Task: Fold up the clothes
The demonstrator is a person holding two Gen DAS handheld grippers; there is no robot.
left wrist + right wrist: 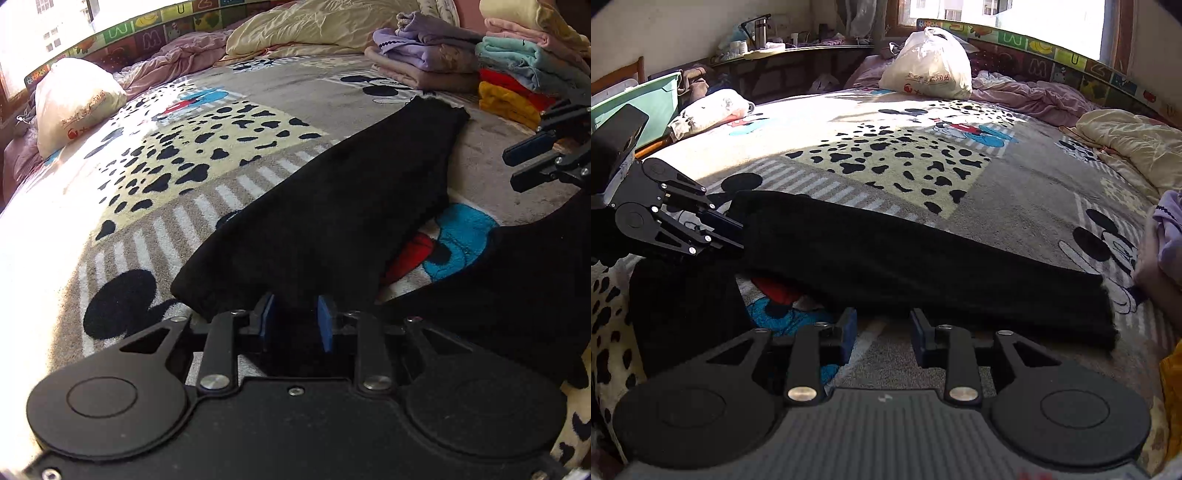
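Bedside shelf (798,51) shows only from the right wrist.

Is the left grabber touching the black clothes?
Touching. In the left wrist view, the left gripper has the black garment bunched between its blue pads. The right wrist view shows its fingers reaching into the cloth's edge.

Black garment (332,206): I see soft matt knit cloth, slightly fuzzy.
Bed blanket (229,155): plush, short-pile fleece with a printed pattern.
Left hand-held gripper (297,321): I see matt black plastic, bright metal screws, blue rubbery pads.
Right hand-held gripper (884,332): same matt plastic, ribbed grey housing.
Bag (929,66): thin, glossy, crinkled plastic.
Folded stack (517,70): soft cloth.
Quilt (317,26): smooth, creased cloth.
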